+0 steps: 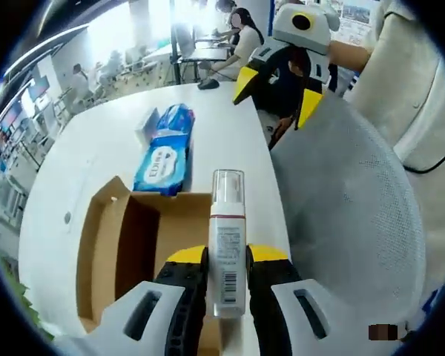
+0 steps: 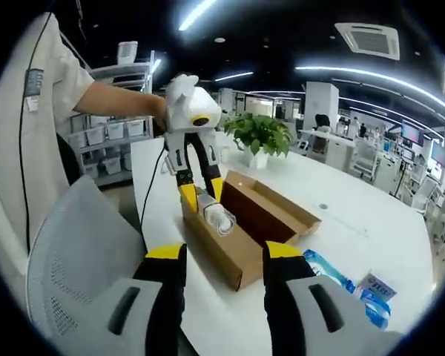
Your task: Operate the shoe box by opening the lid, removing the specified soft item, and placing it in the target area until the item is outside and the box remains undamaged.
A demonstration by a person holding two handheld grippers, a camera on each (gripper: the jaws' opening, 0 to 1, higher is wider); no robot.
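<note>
My left gripper (image 1: 228, 258) is shut on a white foam-pump bottle (image 1: 228, 204) with a clear cap, held upright above the near right rim of the open brown shoe box (image 1: 122, 245). In the right gripper view the same gripper (image 2: 202, 194) hangs over the box (image 2: 237, 256) with the bottle (image 2: 219, 216) between its yellow tips. A blue pack of wet wipes (image 1: 165, 152) lies on the white table (image 1: 81, 156) beyond the box. My right gripper (image 2: 224, 259) is open with nothing in it, back from the table over a chair; it also appears as the right gripper (image 1: 277, 95).
A grey mesh chair back (image 1: 348, 215) stands close to the table's right edge. A small white-and-blue packet (image 1: 147, 124) lies beside the wipes. A potted plant (image 2: 259, 133) stands at the table's far end. A person's sleeve (image 2: 30, 111) is at the left.
</note>
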